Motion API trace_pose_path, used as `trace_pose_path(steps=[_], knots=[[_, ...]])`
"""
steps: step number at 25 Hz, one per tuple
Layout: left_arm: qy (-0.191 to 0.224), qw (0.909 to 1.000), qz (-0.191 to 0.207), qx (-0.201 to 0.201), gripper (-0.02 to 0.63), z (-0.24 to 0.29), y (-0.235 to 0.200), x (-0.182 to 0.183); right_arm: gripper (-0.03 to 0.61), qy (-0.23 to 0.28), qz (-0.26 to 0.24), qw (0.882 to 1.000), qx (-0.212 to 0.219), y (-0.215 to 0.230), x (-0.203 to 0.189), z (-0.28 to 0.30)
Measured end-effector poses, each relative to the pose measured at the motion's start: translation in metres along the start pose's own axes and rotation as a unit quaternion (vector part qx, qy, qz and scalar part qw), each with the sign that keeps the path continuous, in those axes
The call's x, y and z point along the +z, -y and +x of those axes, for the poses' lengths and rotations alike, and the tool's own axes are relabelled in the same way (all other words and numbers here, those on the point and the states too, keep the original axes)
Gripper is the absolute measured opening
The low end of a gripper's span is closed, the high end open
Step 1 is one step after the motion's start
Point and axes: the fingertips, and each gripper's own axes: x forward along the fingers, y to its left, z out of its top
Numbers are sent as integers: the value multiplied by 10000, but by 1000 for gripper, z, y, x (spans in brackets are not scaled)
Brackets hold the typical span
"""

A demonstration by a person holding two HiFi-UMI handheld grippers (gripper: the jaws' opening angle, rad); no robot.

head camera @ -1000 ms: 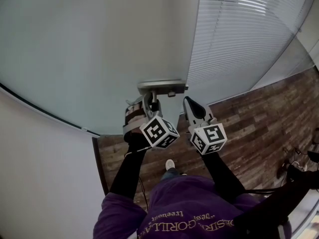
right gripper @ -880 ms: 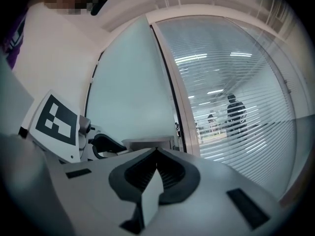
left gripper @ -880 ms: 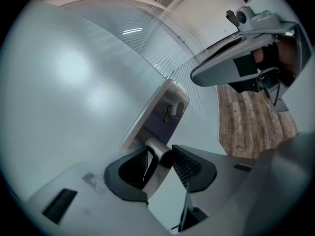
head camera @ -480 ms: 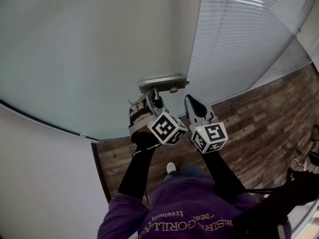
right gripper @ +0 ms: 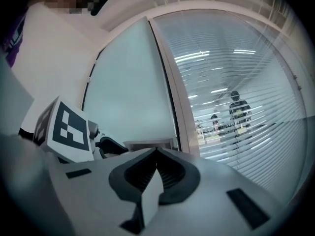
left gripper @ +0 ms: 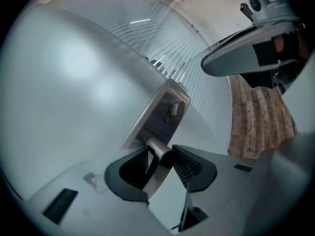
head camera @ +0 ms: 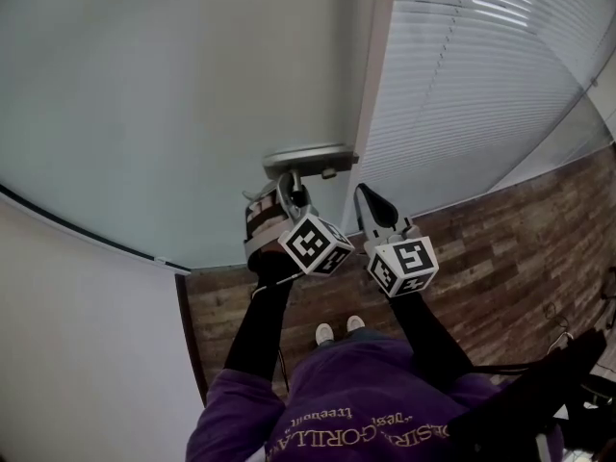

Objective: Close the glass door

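The frosted glass door [head camera: 192, 94] fills the upper left of the head view, its edge close along the grey frame [head camera: 373, 75]. Its metal handle plate [head camera: 308, 158] carries a lever [left gripper: 158, 150]. My left gripper [head camera: 294, 192] is shut on that lever; both ribbed pads [left gripper: 186, 167] lie against it, and the jaws have just been opening slightly with the lever still between them. My right gripper [head camera: 371, 205] hovers beside it to the right, shut and empty, its tips [right gripper: 156, 154] meeting short of the door [right gripper: 133, 107].
A glass wall with white blinds [head camera: 481, 85] stands right of the frame, and people [right gripper: 238, 107] show behind it. Wood-pattern floor [head camera: 481, 248] runs below. A pale wall [head camera: 77, 354] lies at the lower left. My feet [head camera: 337, 330] are on the floor under the handle.
The door edge and handle have shifted a little with my left gripper. The right gripper kept pace beside it. My feet have stepped forward and now stand together.
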Motion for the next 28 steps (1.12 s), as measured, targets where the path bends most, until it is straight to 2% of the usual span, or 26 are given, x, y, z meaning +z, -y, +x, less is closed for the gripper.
trace_pose_path(steps=[14,28], knots=[[-214,9996,-173,60,143,68,-17,7,-9,-110,60,9999,15,38,-13,28],[-304,9990,-319,112,146,85,-35,9,-9,-149,59,9999,-22,50,-12,38]])
